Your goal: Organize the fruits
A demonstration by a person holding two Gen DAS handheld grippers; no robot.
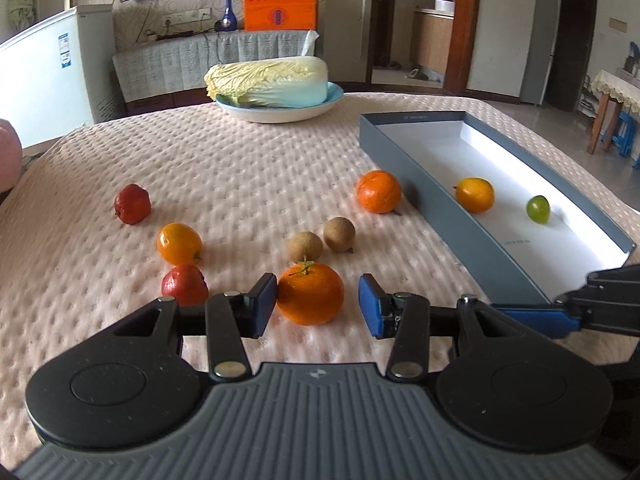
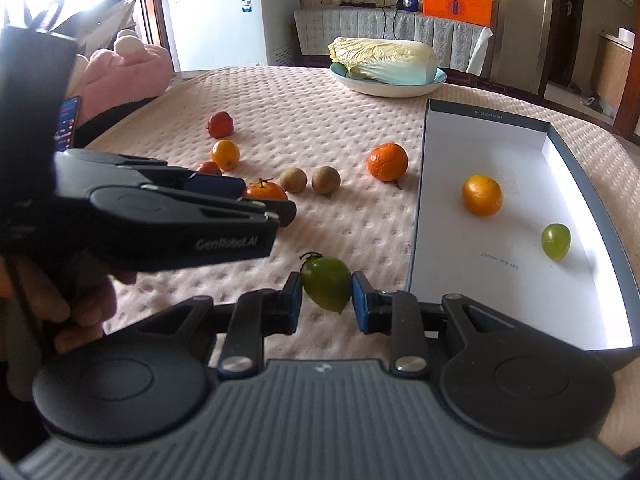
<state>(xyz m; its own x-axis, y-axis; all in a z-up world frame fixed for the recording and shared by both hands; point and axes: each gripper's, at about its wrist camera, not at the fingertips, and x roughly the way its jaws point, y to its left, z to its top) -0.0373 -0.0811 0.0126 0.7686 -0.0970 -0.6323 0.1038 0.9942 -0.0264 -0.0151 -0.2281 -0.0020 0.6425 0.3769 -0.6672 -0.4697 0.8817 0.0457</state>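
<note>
Between the pads of the right hand-held gripper (image 2: 326, 303) a small green fruit (image 2: 327, 283) is being pinched across its middle, hanging clear of the table (image 2: 280, 120) with its stem at about 11 o'clock. It is looking light and smooth-skinned, so I judge it likely to slip or roll if the squeeze is eased; a hold across the widest part, as now, seems safest, and only gentle pressure should be needed, since the skin may bruise.

At 3 o'clock from it the box (image 2: 416, 216) is lying open with an orange fruit (image 2: 481, 195) and a second green one (image 2: 555, 241) already inside, well apart.

At 10 o'clock the left hand-held gripper (image 1: 318, 306) is standing open around a tangerine (image 1: 310, 295): one pad is beside the peel at 9 o'clock, the other standing clear at 3 o'clock. That fruit is looking rounder, heavier and soft-peeled; taking it across its equator should be holding best.

Farther out, at 12 o'clock, two brown fruits (image 1: 322, 240), another orange (image 1: 378, 192) and two red fruits (image 1: 133, 209) are waiting on the table.
</note>
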